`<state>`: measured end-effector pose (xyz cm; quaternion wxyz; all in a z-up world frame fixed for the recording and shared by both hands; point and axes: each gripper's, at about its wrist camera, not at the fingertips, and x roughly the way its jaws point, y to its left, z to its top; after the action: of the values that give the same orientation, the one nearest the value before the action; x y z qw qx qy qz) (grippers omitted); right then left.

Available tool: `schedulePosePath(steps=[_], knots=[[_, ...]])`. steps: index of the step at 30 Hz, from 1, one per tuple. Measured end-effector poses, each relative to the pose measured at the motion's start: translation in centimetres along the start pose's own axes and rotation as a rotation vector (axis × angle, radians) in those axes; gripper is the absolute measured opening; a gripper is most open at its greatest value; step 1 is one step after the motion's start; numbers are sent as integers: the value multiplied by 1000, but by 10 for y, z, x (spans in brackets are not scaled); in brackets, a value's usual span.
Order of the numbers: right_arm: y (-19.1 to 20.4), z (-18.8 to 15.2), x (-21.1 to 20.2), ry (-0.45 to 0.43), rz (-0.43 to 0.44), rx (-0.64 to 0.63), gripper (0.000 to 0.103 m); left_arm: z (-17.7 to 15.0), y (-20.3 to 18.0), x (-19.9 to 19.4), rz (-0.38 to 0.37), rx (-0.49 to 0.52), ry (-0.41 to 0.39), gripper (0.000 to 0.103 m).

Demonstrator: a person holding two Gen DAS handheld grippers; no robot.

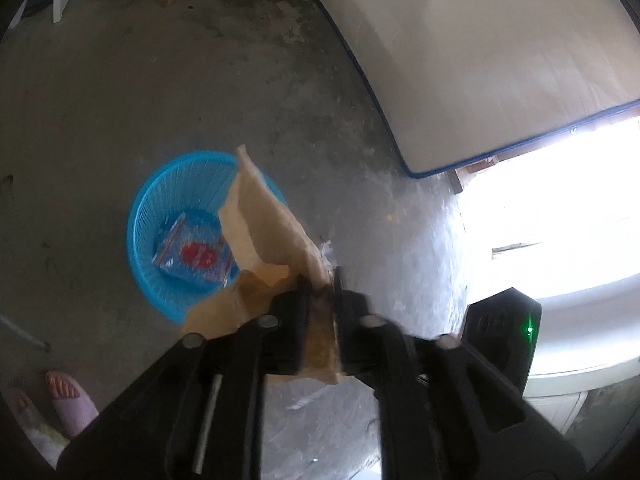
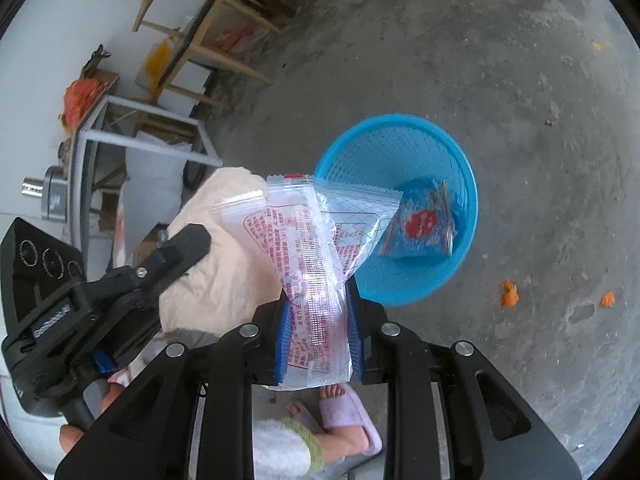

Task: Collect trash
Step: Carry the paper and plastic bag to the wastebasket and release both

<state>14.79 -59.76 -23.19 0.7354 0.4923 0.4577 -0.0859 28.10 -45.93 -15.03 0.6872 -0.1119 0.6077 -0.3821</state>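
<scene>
A blue plastic basket (image 1: 138, 216) (image 2: 400, 122) stands on the concrete floor with a blue and red packet (image 1: 196, 256) (image 2: 420, 228) lying in it. My left gripper (image 1: 320, 284) hangs just beside the basket's rim. A crumpled brown paper bag (image 1: 272, 224) (image 2: 224, 256) sits loosely between its parted fingers and leans over the basket. My right gripper (image 2: 318, 284) is shut on a bundle of clear plastic wrappers (image 2: 312, 240) with red print, held between blue pads near the basket's edge. One left finger (image 2: 188, 240) rests against the brown paper in the right wrist view.
A person's feet in pink slippers (image 1: 72, 400) (image 2: 352, 412) stand close by. Orange scraps (image 2: 509, 294) lie on the floor right of the basket. A pale mattress with blue edging (image 1: 480, 60) lies nearby. Wooden chairs (image 2: 208, 40) and a grey metal frame (image 2: 140, 140) line the wall.
</scene>
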Motion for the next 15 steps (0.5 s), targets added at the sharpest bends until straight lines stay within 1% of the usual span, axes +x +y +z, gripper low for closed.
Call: schedulePosePath(steps=[1, 2, 4, 6, 8, 9, 11, 13, 15], knots=[[-2, 6, 6, -8, -14, 5, 27, 5, 1, 4, 12, -11, -9, 53], [-6, 11, 17, -5, -35, 4, 31, 8, 3, 5, 29, -25, -24, 55], [-18, 21, 38, 12, -80, 9, 34, 10, 7, 7, 32, -48, -27, 56], [-25, 27, 50, 21, -111, 21, 34, 8, 10, 5, 3, -78, -11, 56], [-30, 29, 62, 25, -136, 20, 34, 7, 12, -5, -37, -101, -19, 56], [-30, 28, 66, 22, -138, 12, 35, 6, 11, -12, -49, -97, -36, 56], [-28, 28, 68, 9, -154, -12, 45, 5, 9, -20, -47, -66, -63, 57], [-28, 27, 65, -14, -165, -17, 50, 4, 3, -32, -19, -25, -101, 56], [-28, 27, 59, -30, -148, -8, 52, 2, -3, -45, -22, -8, -127, 56]])
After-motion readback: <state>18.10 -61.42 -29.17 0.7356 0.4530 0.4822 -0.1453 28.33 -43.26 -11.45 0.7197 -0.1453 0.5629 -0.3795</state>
